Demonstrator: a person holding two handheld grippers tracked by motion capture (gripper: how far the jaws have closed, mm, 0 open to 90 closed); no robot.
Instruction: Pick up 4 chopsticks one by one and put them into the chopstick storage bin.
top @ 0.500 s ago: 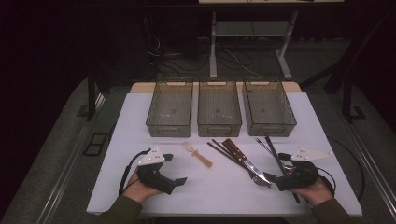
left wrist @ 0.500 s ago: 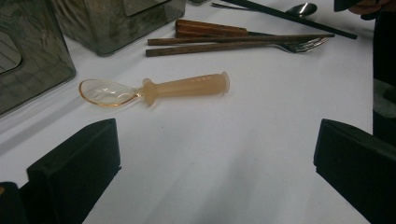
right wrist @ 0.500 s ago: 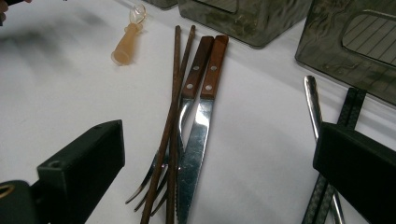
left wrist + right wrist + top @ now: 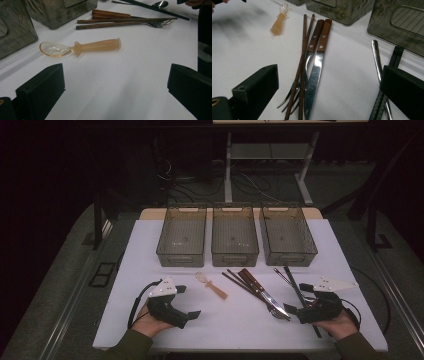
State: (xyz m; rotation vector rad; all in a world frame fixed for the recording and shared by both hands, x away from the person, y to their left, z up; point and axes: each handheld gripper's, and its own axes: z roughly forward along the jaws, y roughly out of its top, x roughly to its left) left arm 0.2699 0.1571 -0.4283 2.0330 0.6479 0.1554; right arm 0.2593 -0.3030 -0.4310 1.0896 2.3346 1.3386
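We are at the very start of a sorting job, as we judge it — cutlery lies loose on the white bench [image 4: 150,250] and nothing has been picked up. The left hand-held gripper [image 4: 184,301] rests at the lower left of the high view, jaws spread wide with nothing between them; the right hand-held gripper [image 4: 298,300] sits at the lower right, jaws likewise spread and holding nothing.

In the left gripper view, the translucent orange plastic spoon with a thick stubby handle [image 4: 80,47] lies flat at the upper middle of the frame, well ahead of the jaws, bowl pointing to the left. In the right gripper view, the wooden-handled steel knife [image 4: 317,62] and the wooden-handled fork [image 4: 308,53] lie side by side at the centre, with the pair of dark brown wooden chopsticks [image 4: 303,60] crossing over them; a long steel spoon [image 4: 377,60] and a pair of black chopsticks [image 4: 397,56] lie at the right edge, partly behind the jaw.

The three smoky grey plastic bins [image 4: 235,236] stand in a row across the upper middle of the high view, all empty.

The next move, in our judgement, calls for one gripper to go forward, straddle a single piece — the orange spoon is the easiest, lying alone — and close across its handle.
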